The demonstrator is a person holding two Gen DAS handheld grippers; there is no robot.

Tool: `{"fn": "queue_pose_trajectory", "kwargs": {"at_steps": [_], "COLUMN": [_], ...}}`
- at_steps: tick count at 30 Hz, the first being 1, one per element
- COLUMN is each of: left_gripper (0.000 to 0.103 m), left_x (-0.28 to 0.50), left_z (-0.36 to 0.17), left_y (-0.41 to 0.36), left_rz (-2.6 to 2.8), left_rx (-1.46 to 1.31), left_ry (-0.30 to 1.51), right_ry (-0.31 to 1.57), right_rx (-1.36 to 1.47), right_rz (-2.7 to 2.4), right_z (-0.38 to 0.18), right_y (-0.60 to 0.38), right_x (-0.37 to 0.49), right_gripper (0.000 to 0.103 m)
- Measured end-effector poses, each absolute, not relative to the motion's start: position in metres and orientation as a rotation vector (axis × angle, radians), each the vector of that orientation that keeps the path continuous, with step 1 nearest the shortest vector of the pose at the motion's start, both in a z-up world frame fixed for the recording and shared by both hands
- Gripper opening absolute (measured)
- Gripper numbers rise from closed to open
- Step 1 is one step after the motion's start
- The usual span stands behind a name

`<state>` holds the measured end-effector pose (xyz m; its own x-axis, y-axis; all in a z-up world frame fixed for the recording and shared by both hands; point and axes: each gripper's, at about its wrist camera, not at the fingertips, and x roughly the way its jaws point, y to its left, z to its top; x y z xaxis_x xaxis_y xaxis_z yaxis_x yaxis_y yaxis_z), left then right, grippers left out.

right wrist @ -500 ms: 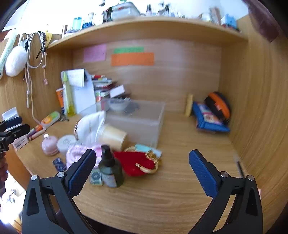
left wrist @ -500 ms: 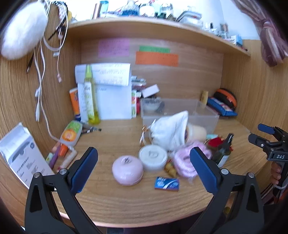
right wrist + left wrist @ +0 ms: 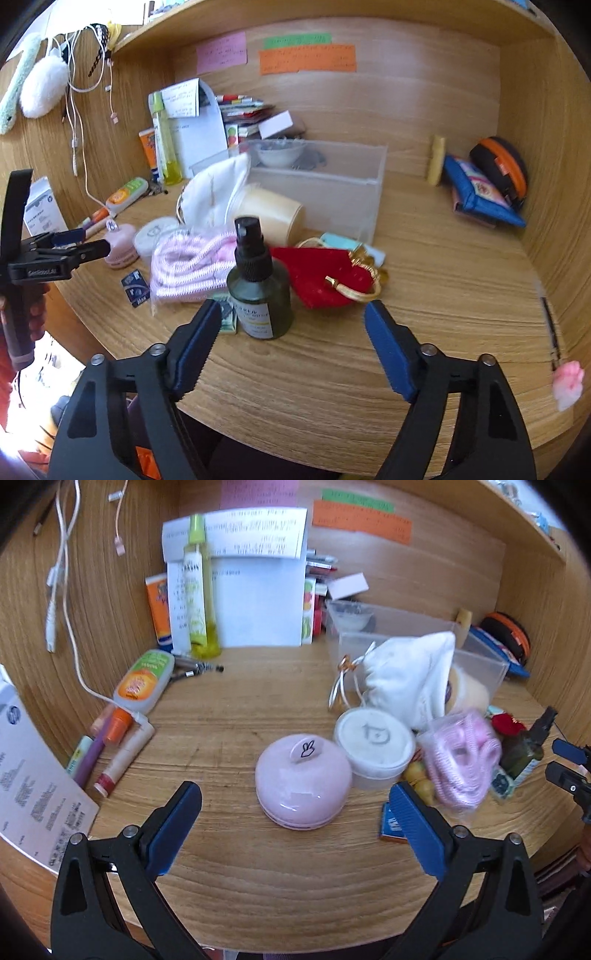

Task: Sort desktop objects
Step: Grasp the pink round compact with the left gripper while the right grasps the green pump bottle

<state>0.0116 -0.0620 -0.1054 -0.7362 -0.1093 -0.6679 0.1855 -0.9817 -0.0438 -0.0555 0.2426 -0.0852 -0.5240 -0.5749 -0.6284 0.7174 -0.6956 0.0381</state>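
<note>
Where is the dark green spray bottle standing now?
In the right wrist view the dark green spray bottle stands upright near the desk's front edge, between the pink coiled cord and the red velvet pouch.

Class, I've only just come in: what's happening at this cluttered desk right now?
A person holds a two-finger gripper in each hand over a wooden desk strewn with small things. The left gripper, jaws open, points at a pink round case. The right gripper, jaws open, points at a dark spray bottle. Neither holds anything.

A rabbit sign marks the pink round case (image 3: 303, 781) between the left tongs (image 3: 295, 805); other lettering is too blurred.
</note>
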Motion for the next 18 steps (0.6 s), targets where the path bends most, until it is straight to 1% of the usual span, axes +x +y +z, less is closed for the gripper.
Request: {"fn": "queue_pose_trajectory", "kwargs": {"at_steps": [1, 2, 3, 5, 8, 13, 16, 18], "left_gripper": [0.1, 0.093, 0.086, 0.082, 0.081, 0.08, 0.08, 0.08], "left_x": [0.01, 0.007, 0.004, -0.002, -0.009, -0.015, -0.019, -0.021], "left_z": [-0.108, -0.11, -0.112, -0.116, -0.12, -0.124, -0.125, -0.126], "left_y": [-0.064, -0.066, -0.067, -0.07, -0.076, -0.081, -0.08, -0.082], "left_rz": [-2.782, -2.785, -2.784, -2.774, -2.773, -2.79, -2.794, -2.8], "left_rx": [1.073, 1.087, 1.104, 1.147, 1.185, 1.21, 1.207, 1.202], "left_ry": [0.168, 0.174, 0.176, 0.188, 0.231, 0.246, 0.217, 0.217], "right_ry": [0.291, 0.281, 0.269, 0.231, 0.185, 0.173, 0.213, 0.255], "right_rx": [0.831, 0.849, 0.867, 0.899, 0.92, 0.935, 0.923, 0.899], "right_rz": [-2.203, -2.191, -2.173, -2.137, -2.095, -2.078, -2.083, -2.102], "right_z": [-0.089, -0.091, -0.093, -0.097, -0.098, -0.101, -0.101, -0.1], "right_y": [0.239, 0.238, 0.236, 0.234, 0.23, 0.214, 0.201, 0.196], "right_x": [-0.059, -0.06, -0.063, -0.068, -0.071, -0.077, -0.077, -0.075], "right_gripper": [0.063, 0.058, 0.056, 0.054, 0.05, 0.049, 0.042, 0.04]}}
